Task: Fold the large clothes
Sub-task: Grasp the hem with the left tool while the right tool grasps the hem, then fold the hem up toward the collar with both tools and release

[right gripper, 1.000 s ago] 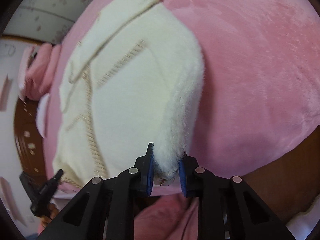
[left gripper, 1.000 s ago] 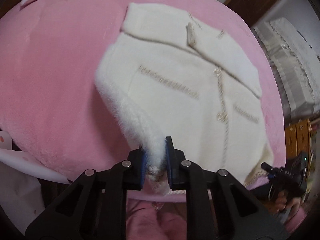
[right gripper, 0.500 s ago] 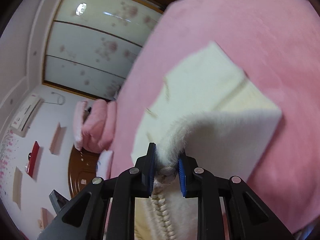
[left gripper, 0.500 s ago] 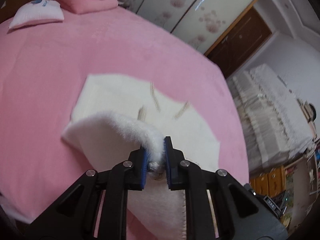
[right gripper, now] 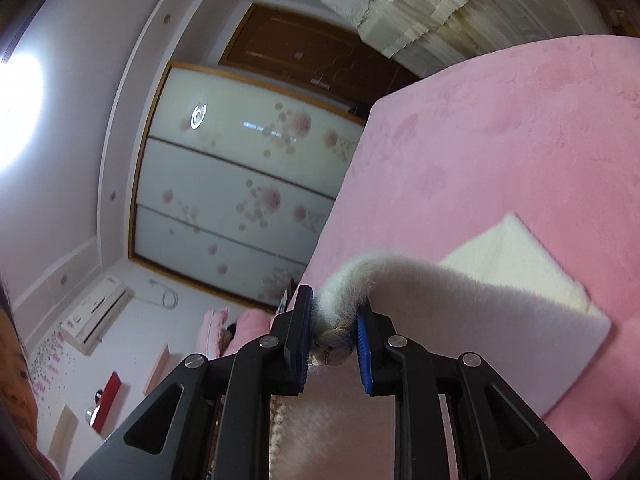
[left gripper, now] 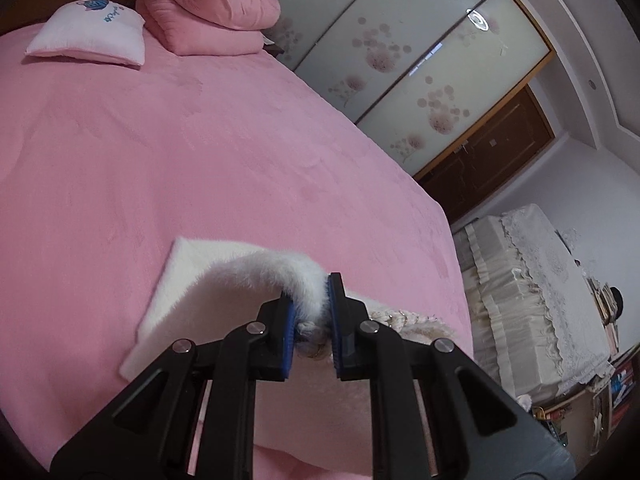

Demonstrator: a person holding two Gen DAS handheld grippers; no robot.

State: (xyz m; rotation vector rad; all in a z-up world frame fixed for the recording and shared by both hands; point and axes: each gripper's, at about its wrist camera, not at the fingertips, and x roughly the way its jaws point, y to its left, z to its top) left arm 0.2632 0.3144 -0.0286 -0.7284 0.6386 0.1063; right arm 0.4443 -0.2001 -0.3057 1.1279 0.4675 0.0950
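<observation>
Left gripper (left gripper: pixel 310 322) and right gripper (right gripper: pixel 333 330) each pinching hem of fluffy cream-white knit cardigan (left gripper: pixel 224 288), lifted over pink plush bedspread (left gripper: pixel 200 160).

We are in a home bedroom. A wide bed (left gripper: pixel 168 168) under a pink plush cover fills most of the left wrist view, with a small pillow (left gripper: pixel 90 34) and a folded pink quilt (left gripper: pixel 208 12) at its far end. Behind it stands a wardrobe (left gripper: pixel 404 64) with sliding flower-printed panels, next to a dark wooden door (left gripper: pixel 492 160). A piece of furniture draped in a lace cover (left gripper: pixel 548 280) stands beside the bed. The right wrist view adds a wall air conditioner (right gripper: pixel 94 318) and a glowing ceiling lamp (right gripper: pixel 16 112).
</observation>
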